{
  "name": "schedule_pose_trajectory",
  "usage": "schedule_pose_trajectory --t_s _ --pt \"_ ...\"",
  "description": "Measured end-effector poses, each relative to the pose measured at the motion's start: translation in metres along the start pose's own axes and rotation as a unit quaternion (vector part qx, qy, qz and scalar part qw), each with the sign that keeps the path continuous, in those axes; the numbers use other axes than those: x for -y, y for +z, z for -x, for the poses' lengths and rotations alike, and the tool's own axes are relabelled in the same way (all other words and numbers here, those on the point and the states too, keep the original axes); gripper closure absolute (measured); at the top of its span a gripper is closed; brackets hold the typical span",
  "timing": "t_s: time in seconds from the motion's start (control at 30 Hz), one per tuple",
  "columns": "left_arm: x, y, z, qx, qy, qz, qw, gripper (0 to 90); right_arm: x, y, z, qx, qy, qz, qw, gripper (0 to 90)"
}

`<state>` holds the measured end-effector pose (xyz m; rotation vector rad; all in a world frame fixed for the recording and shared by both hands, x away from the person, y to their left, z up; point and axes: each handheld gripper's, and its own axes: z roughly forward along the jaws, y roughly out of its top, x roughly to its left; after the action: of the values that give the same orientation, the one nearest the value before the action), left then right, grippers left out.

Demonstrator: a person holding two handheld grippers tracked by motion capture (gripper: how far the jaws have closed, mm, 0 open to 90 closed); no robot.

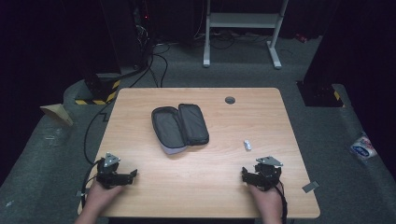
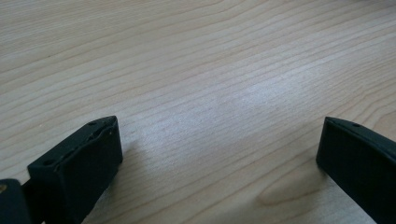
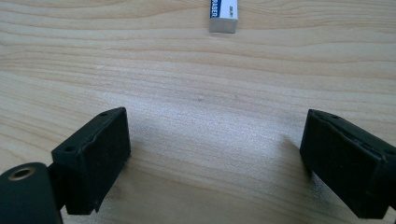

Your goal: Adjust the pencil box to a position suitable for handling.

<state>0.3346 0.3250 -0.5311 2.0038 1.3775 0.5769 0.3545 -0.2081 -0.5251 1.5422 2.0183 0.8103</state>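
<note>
The small white rectangular eraser [image 1: 247, 145] lies on the pale wooden worktop [image 1: 201, 186] just ahead of the right tool [image 1: 259, 176], long axis pointing away; both tools, left [image 1: 125, 177] included, stand spread and empty.

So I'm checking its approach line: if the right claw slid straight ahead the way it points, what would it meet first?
Probably the white eraser: in the right gripper view it lies ahead of the open right claw, slightly off centre, with bare table between.
</note>
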Motion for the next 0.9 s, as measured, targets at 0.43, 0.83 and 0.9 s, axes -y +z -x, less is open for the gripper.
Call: schedule_pose_trajectory --t_s 0.43,0.83,0.9 --pt "0.001 -0.002 0.002 0.013 0.019 -0.003 0.9997 0.6 -0.001 0.001 -0.001 0.0 -0.001 0.001 1.0 8.1" --pt "-0.003 -0.009 -0.001 0.018 0.016 -0.001 0.9997 1.6 0.0 0.0 -0.002 -0.001 0.001 -0.001 1.0 8.5" --pt "-0.008 -0.013 0.0 0.024 0.019 0.007 0.9995 1.9 0.0 -0.001 -0.001 -0.001 0.001 0.001 1.0 11.1"
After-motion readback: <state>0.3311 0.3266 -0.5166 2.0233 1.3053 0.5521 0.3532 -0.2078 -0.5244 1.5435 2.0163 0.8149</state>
